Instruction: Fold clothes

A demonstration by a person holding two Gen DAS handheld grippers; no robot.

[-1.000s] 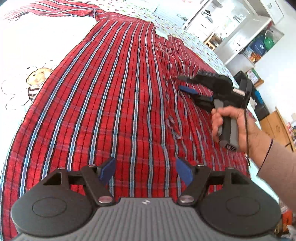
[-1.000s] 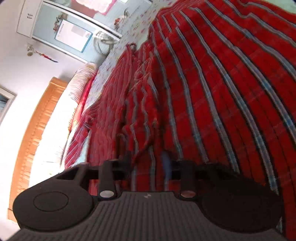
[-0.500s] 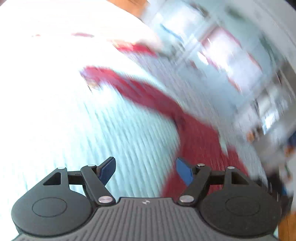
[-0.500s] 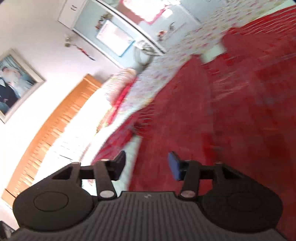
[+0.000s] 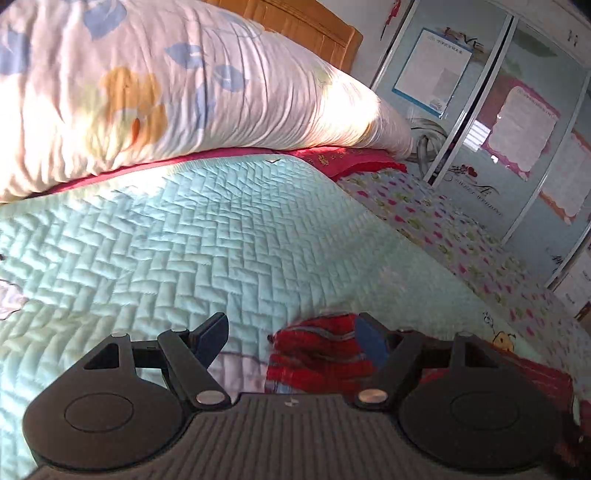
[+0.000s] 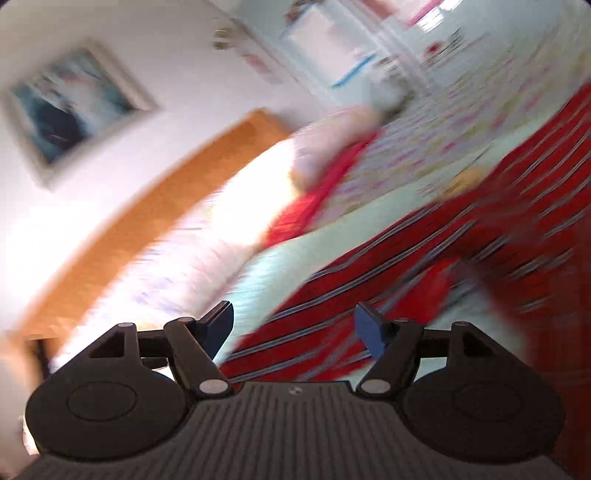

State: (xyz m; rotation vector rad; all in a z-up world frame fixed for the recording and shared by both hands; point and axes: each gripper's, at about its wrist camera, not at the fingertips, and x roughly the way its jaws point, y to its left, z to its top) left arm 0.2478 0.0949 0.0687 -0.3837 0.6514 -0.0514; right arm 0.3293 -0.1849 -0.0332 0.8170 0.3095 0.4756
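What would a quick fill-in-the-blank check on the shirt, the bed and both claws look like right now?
1. The shirt's main colour is ____.
2. The quilted cover beneath the left claw is pale ____.
3. The right claw's jaws, which have just been opening, stand ____ with nothing pinched between them.
4. The headboard behind the floral duvet is made of ____.

Missing words: red; green; open; wood

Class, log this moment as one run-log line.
left claw: open, sleeve end of red plaid shirt between jaws | right claw: open, just opened, empty
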